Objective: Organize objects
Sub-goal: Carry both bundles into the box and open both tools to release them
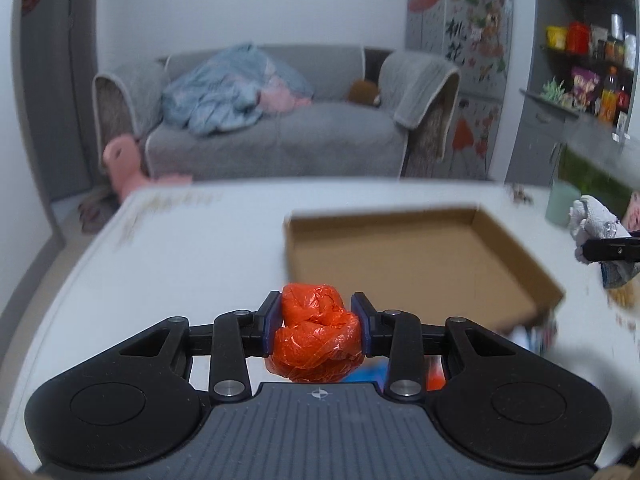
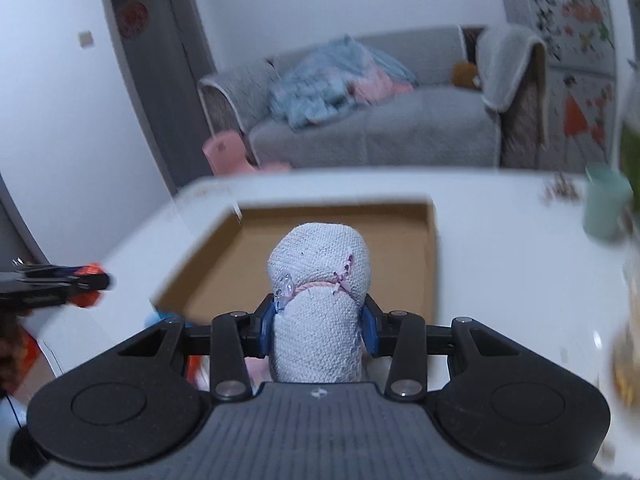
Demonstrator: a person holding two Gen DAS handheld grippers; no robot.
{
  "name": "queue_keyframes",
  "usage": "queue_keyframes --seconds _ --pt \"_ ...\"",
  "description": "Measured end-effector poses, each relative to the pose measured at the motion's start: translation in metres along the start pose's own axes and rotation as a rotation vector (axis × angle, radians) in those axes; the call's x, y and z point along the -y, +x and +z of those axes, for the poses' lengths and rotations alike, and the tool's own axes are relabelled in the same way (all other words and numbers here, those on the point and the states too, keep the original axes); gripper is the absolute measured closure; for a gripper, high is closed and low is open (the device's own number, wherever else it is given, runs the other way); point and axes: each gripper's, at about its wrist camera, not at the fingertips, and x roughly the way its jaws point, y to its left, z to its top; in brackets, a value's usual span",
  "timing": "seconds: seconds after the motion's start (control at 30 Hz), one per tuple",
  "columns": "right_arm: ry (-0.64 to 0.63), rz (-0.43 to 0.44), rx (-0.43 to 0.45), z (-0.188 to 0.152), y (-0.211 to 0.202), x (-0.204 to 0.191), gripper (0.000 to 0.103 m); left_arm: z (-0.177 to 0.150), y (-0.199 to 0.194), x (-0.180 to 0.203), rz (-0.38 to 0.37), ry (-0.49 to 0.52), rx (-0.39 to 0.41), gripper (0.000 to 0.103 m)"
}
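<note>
White bench carries an open cardboard box, mint cup beyond. My left jaws clamp an orange plastic-bag bundle; right jaws clamp a rolled white knit sock.

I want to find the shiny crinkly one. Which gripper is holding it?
The left gripper holds it: a shiny, crinkled orange plastic bundle. The right gripper holds a soft white knitted roll instead.

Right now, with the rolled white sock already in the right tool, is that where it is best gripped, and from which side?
Yes, probably. The right tool clamps the rolled white sock across its narrower lower part, one pad on each flank, coming from the near end. The roll is long and soft, so squeezing its sides below the pink trim looks secure and leaves the rounded top free to drop into the cardboard box.
</note>
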Motion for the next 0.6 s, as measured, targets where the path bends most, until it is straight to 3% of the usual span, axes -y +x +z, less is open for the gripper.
queue_keyframes --seconds 0.23,0.47,0.6 --pt "-0.085 0.066 -0.015 0.062 0.083 -0.05 0.065 0.058 0.101 0.017 -0.036 -0.01 -0.016 0.059" --pt "-0.115 0.047 -0.145 0.074 0.189 -0.058 0.065 0.051 0.185 0.028 0.007 0.076 -0.08 0.059" --pt "-0.064 0.021 -0.207 0.072 0.226 -0.044 0.065 0.041 0.213 0.016 0.014 0.051 -0.13 0.059"
